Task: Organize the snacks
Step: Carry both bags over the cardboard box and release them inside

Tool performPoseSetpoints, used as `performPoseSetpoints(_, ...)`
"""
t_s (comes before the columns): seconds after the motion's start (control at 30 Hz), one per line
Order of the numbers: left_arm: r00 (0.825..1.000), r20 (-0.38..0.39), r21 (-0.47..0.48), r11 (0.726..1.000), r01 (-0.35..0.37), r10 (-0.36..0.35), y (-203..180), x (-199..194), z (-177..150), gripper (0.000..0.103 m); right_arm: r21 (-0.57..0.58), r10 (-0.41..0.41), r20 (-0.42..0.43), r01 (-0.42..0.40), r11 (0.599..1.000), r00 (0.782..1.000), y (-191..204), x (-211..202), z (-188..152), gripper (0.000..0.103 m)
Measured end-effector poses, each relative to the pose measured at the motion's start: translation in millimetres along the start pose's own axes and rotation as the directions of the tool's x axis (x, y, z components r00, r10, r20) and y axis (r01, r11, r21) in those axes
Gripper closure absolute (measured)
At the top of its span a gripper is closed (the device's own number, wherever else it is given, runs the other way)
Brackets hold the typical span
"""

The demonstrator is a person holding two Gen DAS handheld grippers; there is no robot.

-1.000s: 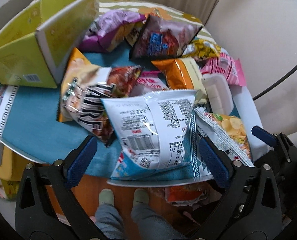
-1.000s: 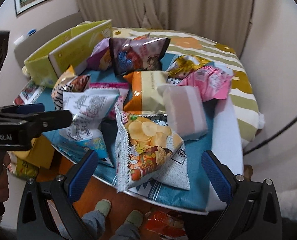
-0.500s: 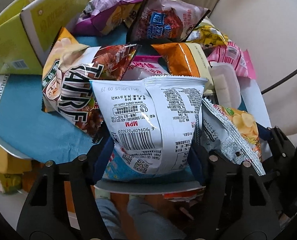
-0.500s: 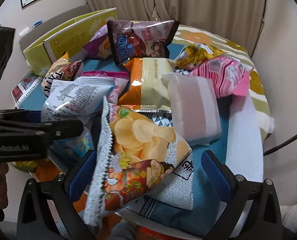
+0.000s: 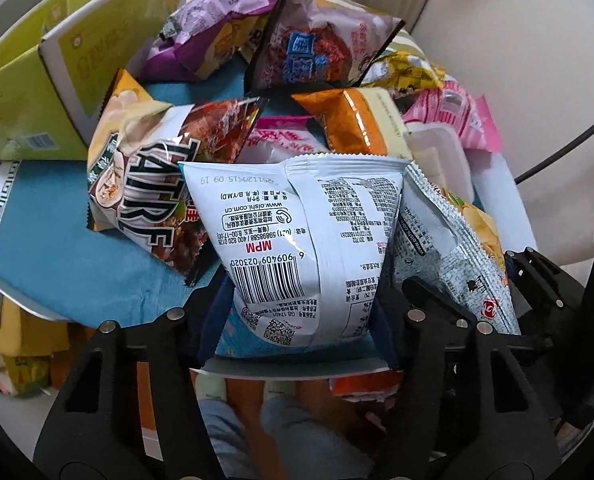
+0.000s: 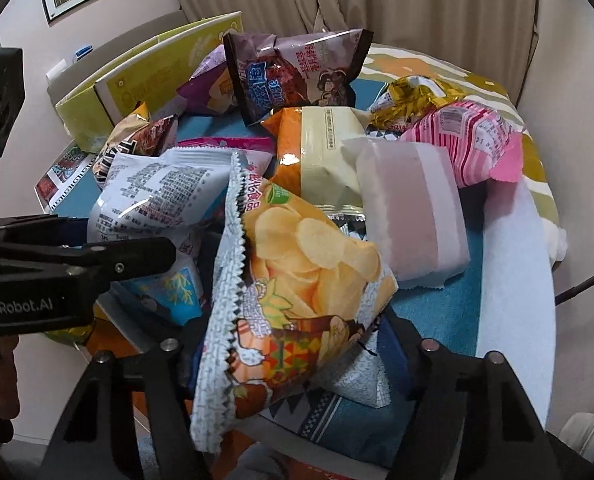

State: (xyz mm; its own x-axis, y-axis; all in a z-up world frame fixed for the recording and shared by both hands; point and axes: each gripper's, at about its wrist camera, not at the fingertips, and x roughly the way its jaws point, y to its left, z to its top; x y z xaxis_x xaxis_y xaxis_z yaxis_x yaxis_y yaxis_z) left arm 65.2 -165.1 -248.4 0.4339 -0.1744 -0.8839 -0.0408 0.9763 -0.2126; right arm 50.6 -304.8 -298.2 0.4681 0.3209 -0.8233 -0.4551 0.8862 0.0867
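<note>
At the far left we see the yellow-green cardboard box (image 5: 29,92) lying open on its side on the blue-covered table (image 5: 49,256). Beside it rests a black-and-white lettered snack bag (image 5: 145,184), partly against the box's flap. Next comes our left hand-held gripper (image 5: 301,320), whose jaws have just been closing: its blue pads now press both sides of the white snack bag (image 5: 305,240), which stands barcode side toward us at the near edge of the table. Behind it sit a purple bag (image 5: 201,40), a dark maroon bag (image 5: 313,56) and an orange bag (image 5: 349,128). Just right of the white bag, our right hand-held gripper (image 6: 297,360) has likewise just been closing and clamps the potato chip bag (image 6: 297,272) by its lower part, the bag tilted over the table edge. Further right lie a pale wrapped packet (image 6: 409,216), a gold bag (image 6: 413,100) and a pink striped bag (image 6: 473,140).
</note>
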Motion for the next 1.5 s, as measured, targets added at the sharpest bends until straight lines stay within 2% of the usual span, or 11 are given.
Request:
performPoseSetpoints(0.23,0.999,0.045,0.015,1.000,0.009,-0.009,-8,-32,8,0.046,0.021,0.009,0.040,-0.009,1.000,0.999,-1,-26,9,0.042)
performPoseSetpoints(0.4,0.994,0.108,0.008,1.000,0.002,-0.003,-11,-67,22,0.046,0.012,0.014,0.078,-0.015,1.000,0.997,0,-55,25,0.042)
performPoseSetpoints(0.57,0.981,0.193,-0.022,1.000,-0.016,0.019,-8,-102,42,0.046,-0.009,0.023,0.129,-0.022,1.000,0.991,4,-85,48,0.042)
performPoseSetpoints(0.73,0.964,0.263,-0.060,0.998,-0.035,0.049,16,-131,69,0.046,-0.055,0.021,0.194,-0.011,0.998,0.981,18,-105,86,0.042)
performPoseSetpoints(0.97,0.931,0.354,-0.098,0.993,-0.060,0.091,86,-159,130,0.046,-0.105,0.041,0.267,-0.013,0.994,0.963,50,-106,156,0.042)
performPoseSetpoints(1.17,0.922,0.371,-0.111,0.991,-0.077,0.113,158,-161,194,0.046,-0.118,0.036,0.286,-0.002,0.993,0.957,89,-77,225,0.042)
performPoseSetpoints(1.3,0.926,0.359,-0.110,0.991,-0.081,0.115,205,-155,235,0.046,-0.104,0.035,0.274,-0.007,0.995,0.961,116,-49,271,0.042)
performPoseSetpoints(1.5,0.944,0.313,-0.073,0.993,-0.088,0.106,263,-128,295,0.046,-0.039,0.016,0.244,-0.006,0.999,0.970,151,-9,331,0.042)
